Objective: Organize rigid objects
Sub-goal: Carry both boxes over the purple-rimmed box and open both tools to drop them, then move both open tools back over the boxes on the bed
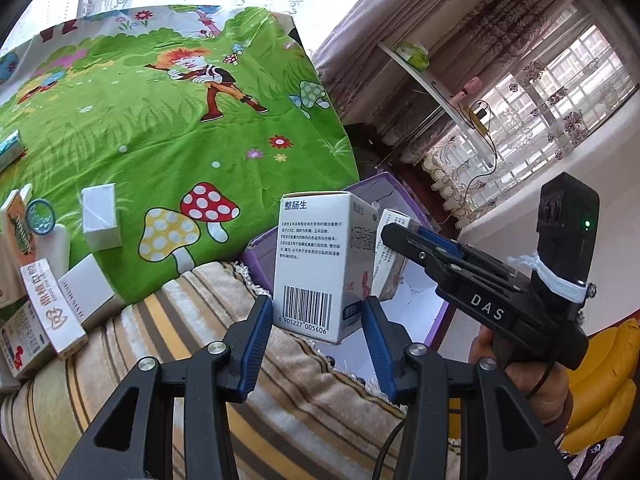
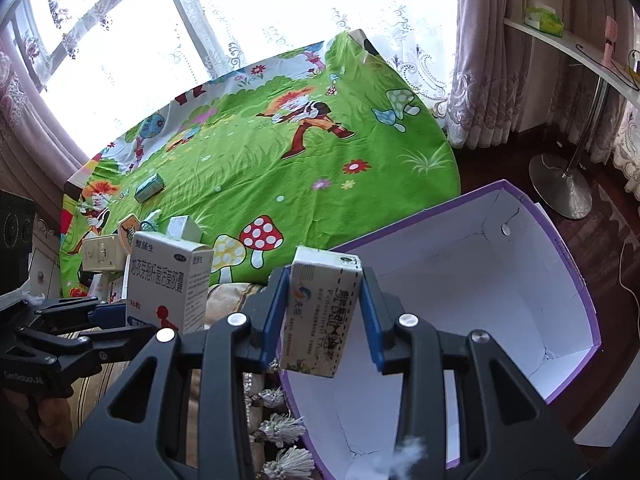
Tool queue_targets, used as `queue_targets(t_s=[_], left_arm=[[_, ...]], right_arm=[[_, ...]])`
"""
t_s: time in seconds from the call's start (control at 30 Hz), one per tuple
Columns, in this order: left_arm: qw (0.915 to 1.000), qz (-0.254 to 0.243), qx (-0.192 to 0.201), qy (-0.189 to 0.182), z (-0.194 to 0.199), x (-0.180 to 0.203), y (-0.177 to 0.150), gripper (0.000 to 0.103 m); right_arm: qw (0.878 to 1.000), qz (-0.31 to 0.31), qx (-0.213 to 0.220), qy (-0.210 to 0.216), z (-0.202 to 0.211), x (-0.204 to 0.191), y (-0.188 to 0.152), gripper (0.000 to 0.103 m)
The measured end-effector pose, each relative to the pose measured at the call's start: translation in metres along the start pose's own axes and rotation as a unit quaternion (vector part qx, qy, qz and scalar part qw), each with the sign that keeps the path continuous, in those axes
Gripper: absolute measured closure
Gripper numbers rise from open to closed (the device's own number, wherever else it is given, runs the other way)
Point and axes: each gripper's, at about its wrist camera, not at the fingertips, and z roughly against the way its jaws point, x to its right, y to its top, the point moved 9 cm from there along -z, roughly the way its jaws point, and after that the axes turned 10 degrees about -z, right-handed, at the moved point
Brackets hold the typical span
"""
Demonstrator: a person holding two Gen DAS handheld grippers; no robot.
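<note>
Left wrist view only: barcode face of white medicine box (image 1: 320, 268) clamped between blue pads of left hand-held gripper (image 1: 318, 344); right hand-held gripper (image 1: 394, 228) seen side-on just beyond and to the right, a hand (image 1: 520, 376) on its grip; cluster of cartons (image 1: 44, 312) far to the left; yellow cushion (image 1: 604, 380) low on the right.

Right wrist view only: whole interior of purple box (image 2: 568, 264), white inside and cracked at the folds, directly ahead and below the right hand-held gripper (image 2: 324, 312); narrow cream medicine carton (image 2: 320, 316) pinched upright between its pads, over the near edge of the purple box; left hand-held gripper (image 2: 120, 316) off to the left, carrying the white medicine box (image 2: 168, 284) with large Chinese print and a red figure.

Grip state: left closed on white medicine box; right closed on cream medicine carton.

Surface: green cartoon sheet (image 2: 280, 168) with mushrooms and a running figure, spread ahead of both tools; striped beige blanket (image 1: 280, 392) with tassels beneath them.

Loose items: small white box (image 1: 100, 216) and a blue ring (image 1: 41, 217) ahead-left of the left tool; teal carton (image 2: 149, 187) farther out on the sheet.

Room: lace curtains (image 2: 248, 12) over bright windows; white shelf (image 2: 580, 56) on a metal stand to the right, green tissue pack (image 2: 544, 18) on it; dark wood floor.

Held boxes: both upright, clear of the surface, near each other.
</note>
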Motion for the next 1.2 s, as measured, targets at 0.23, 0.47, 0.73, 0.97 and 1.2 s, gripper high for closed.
queue_targets(t_s=[0.23, 0.47, 0.73, 0.97, 1.2], left_arm=[[1.0000, 0.004, -0.002, 0.003, -0.020, 0.004, 0.016, 0.054], [0.9998, 0.019, -0.006, 0.000, -0.021, -0.003, 0.012, 0.048], [0.9990, 0.017, 0.027, 0.032, 0.007, -0.017, 0.009, 0.048], [0.9969, 0.014, 0.058, 0.051, 0.039, -0.030, -0.004, 0.048], [0.9925, 0.042, 0.079, 0.082, 0.073, -0.067, -0.025, 0.048]], right_arm=[[1.000, -0.017, -0.008, -0.005, -0.006, 0.014, 0.000, 0.052], [1.000, -0.020, 0.001, -0.006, -0.005, 0.013, 0.002, 0.036], [0.999, 0.016, 0.041, -0.007, 0.009, -0.007, 0.010, 0.023], [0.999, 0.024, 0.028, 0.023, 0.013, -0.035, 0.008, 0.023], [0.998, 0.058, 0.012, 0.036, 0.011, -0.068, -0.001, 0.023]])
